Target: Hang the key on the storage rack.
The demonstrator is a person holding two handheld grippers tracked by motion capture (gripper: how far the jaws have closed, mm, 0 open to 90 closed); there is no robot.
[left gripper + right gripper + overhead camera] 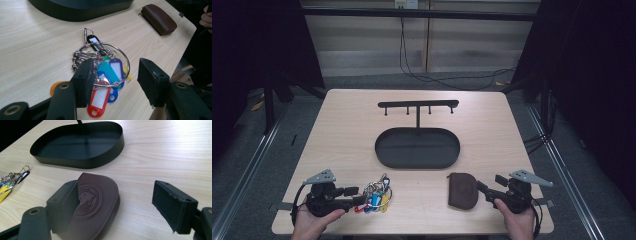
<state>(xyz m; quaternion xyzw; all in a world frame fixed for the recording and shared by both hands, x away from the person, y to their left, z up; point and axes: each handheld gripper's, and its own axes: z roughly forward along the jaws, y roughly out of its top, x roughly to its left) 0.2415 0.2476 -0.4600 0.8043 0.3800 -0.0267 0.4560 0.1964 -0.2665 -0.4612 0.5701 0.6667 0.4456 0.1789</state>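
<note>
The pale wooden table carries a black oval tray at its middle. A thin black post rises from the far side of the tray and bears a black crossbar with small pegs hanging under it. Beyond the table's far edge a dark cable trails over the grey floor before a light panelled wall.

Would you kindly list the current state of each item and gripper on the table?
Key bunch: lying on the table, between open jaws, not gripped.
Brown pouch: zipped shut, lying flat, ungripped.
Black tray: empty.
Hook rack: nothing hanging.
Left gripper: open.
Right gripper: open.
</note>
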